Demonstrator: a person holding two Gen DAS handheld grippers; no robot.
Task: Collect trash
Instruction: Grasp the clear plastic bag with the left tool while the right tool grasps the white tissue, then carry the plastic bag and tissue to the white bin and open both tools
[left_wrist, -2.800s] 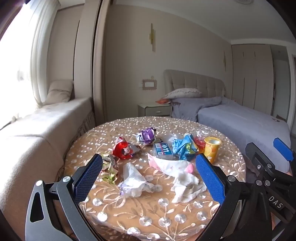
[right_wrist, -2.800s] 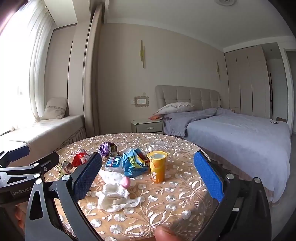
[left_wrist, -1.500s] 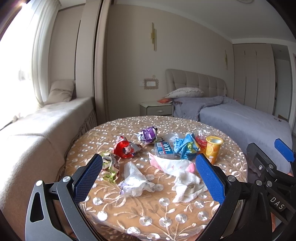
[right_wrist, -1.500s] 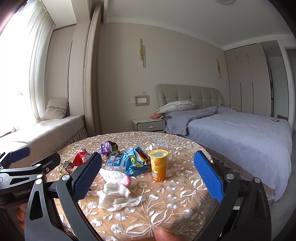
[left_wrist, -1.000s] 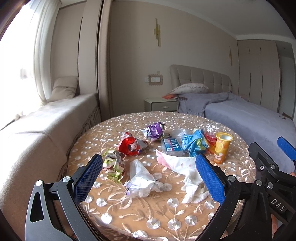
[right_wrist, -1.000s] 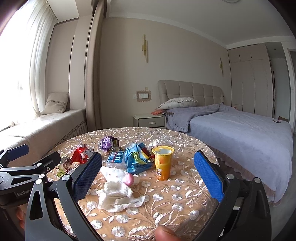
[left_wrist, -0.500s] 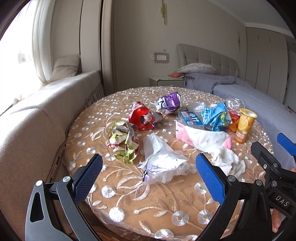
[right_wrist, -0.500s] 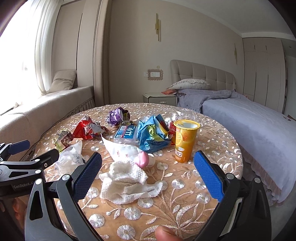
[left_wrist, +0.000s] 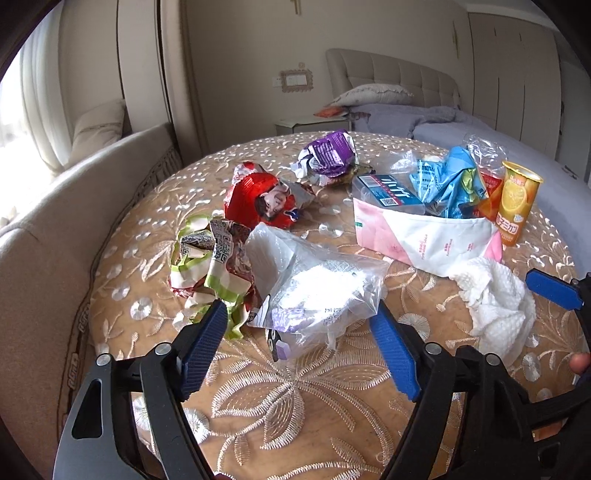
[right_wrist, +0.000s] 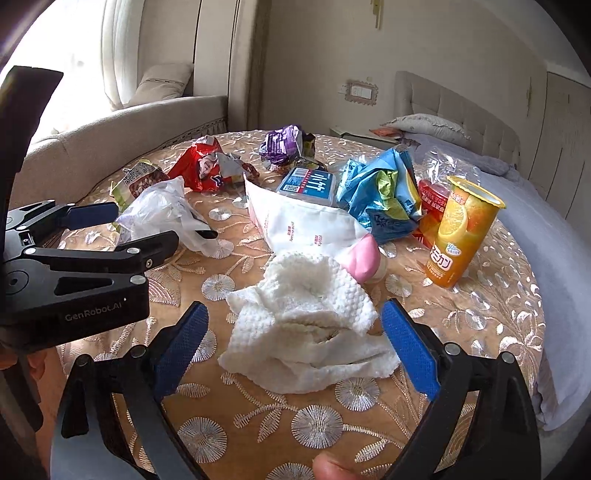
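On the round embroidered table (left_wrist: 280, 402) lies scattered trash. My left gripper (left_wrist: 297, 314) hangs low over a crumpled clear plastic bag (left_wrist: 317, 288); its jaws are closing with the bag between them, pads not pressing it. A green-striped wrapper (left_wrist: 207, 258) touches the left pad. My right gripper (right_wrist: 293, 308) straddles a crumpled white tissue (right_wrist: 306, 325), its jaws closing a little, apart from the tissue. Behind lie a pink-white pack (right_wrist: 303, 225), a red wrapper (left_wrist: 258, 199), a purple wrapper (left_wrist: 328, 151), a blue wrapper (right_wrist: 380, 192) and an orange cup (right_wrist: 458, 236).
A beige window bench (left_wrist: 44, 229) runs along the table's left side. A bed (right_wrist: 524, 206) with grey covers stands to the right, a nightstand (left_wrist: 306, 123) behind the table. A blue-labelled pack (right_wrist: 310, 184) lies mid-table. A thumb (right_wrist: 332, 467) shows at the bottom edge.
Both grippers have dropped and tilted down toward the table, so the trash looms closer. The left jaws have narrowed around the plastic bag; the right jaws have narrowed slightly around the tissue.
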